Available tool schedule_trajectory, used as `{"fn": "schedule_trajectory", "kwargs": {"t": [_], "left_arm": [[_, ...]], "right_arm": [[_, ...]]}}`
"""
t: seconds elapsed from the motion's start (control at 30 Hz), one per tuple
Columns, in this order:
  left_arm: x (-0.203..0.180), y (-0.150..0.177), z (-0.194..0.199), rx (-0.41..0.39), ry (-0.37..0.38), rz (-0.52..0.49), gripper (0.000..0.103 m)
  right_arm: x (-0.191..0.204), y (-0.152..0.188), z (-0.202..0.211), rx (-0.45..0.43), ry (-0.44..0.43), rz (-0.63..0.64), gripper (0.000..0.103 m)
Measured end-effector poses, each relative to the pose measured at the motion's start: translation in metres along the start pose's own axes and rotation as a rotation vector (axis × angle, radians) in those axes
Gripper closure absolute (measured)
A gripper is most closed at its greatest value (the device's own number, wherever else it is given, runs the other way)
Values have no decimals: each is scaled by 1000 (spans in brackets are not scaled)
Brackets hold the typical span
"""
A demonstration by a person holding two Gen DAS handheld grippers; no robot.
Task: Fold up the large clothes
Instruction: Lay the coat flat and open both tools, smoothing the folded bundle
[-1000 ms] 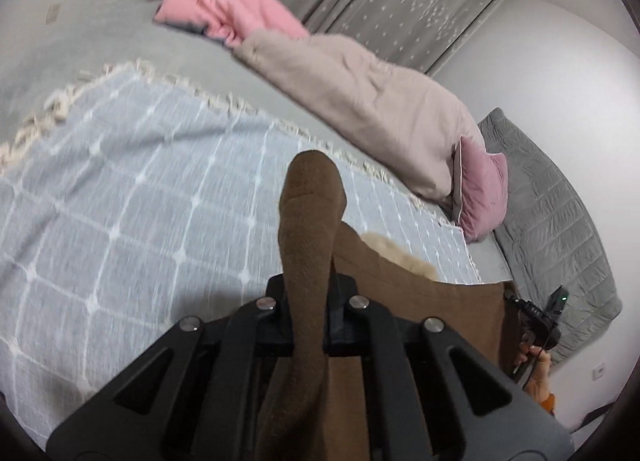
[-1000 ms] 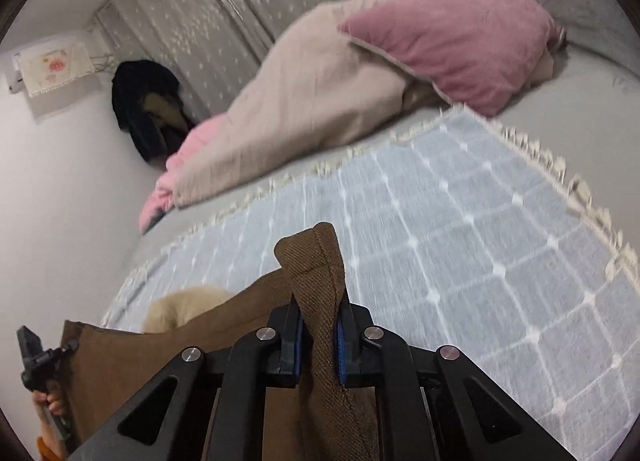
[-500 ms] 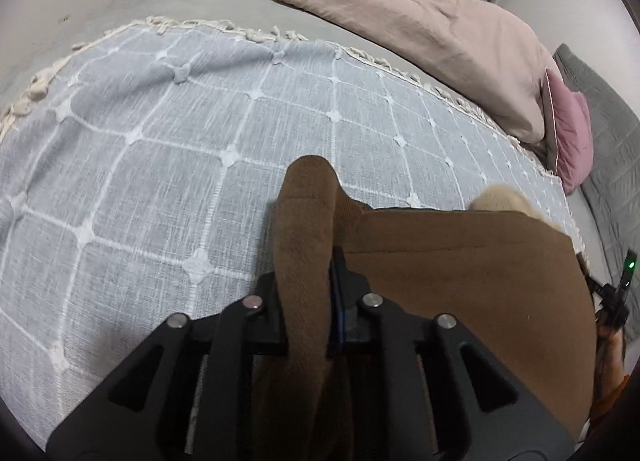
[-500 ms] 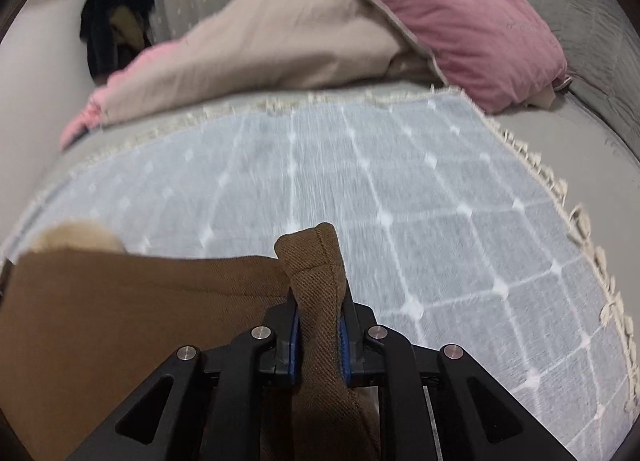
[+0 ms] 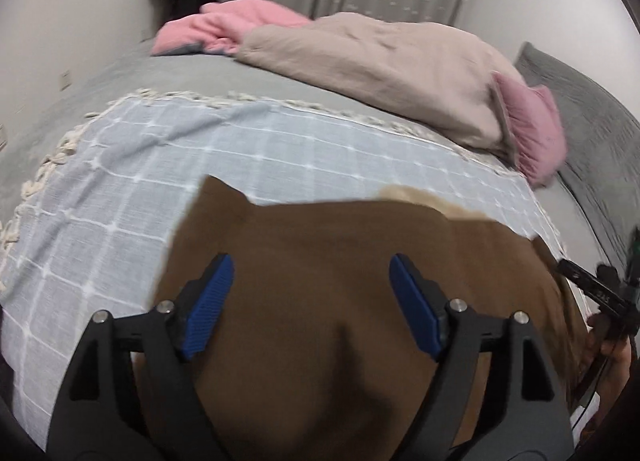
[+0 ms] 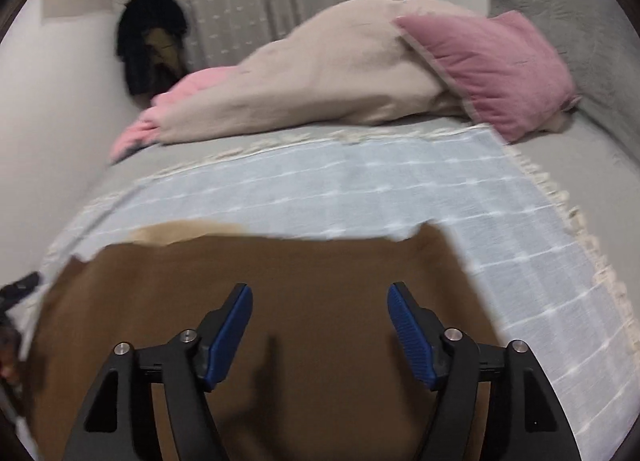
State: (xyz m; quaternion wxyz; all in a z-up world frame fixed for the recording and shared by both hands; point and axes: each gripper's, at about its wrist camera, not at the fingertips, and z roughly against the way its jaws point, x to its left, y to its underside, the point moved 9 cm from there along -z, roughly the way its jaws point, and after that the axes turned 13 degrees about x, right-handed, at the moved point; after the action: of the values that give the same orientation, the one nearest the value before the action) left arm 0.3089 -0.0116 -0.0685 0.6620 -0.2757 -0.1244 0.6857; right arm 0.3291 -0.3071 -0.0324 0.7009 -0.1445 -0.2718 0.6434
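A large brown garment [image 5: 320, 281] lies spread flat on the light blue checked blanket [image 5: 120, 181]. A tan lining patch [image 5: 420, 197] peeks out at its far edge. My left gripper [image 5: 310, 273] is open and empty above the garment's left part, blue pads wide apart. In the right wrist view the same garment [image 6: 280, 301] lies flat, with the tan patch [image 6: 184, 231] at its far left edge. My right gripper [image 6: 320, 301] is open and empty above the garment's right part. The right gripper also shows at the edge of the left wrist view [image 5: 600, 293].
A beige duvet [image 6: 320, 73] and pink pillow [image 6: 488, 65] lie across the far side of the bed. A pink garment [image 5: 224, 25] is bunched at the far left. A grey pillow [image 6: 580, 37] sits at the right. Dark clothes [image 6: 152, 33] hang by the curtain. The blanket's fringe [image 6: 560, 201] marks its right edge.
Both grippers have opened and let go of the brown garment's corners. The garment now lies flat on the blanket and both grippers have pulled back above it.
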Motion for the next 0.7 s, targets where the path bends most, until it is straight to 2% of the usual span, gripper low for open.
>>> {"fn": "schedule_trajectory", "kwargs": {"t": [0.07,0.17,0.3,0.37,0.47,0.53,0.57,0.7], "left_arm": [[-11,18,-10,37,-5,-18,22],[0,53,-31,129,-65,-5,22],[23,76,-19,122,-57,11,22],[33,83,-11,135,-108,6,22],[40,98,5,151,-135,-32,22],[42,107,14,149,-167,-46,22],[47,112,25,139,-206,-45,22],[67,123,62,105,-275,6,22]], "right_arm": [[36,19,-2,32,-43,62,30],[57,52,-11,82,-30,108,30],[14,83,-14,138,30,27,30],[-20,95,-6,148,48,-36,30],[-67,113,13,154,98,-94,30],[-82,120,26,143,96,-115,30],[-87,124,34,135,110,-123,30],[-88,130,62,119,146,-129,30]]}}
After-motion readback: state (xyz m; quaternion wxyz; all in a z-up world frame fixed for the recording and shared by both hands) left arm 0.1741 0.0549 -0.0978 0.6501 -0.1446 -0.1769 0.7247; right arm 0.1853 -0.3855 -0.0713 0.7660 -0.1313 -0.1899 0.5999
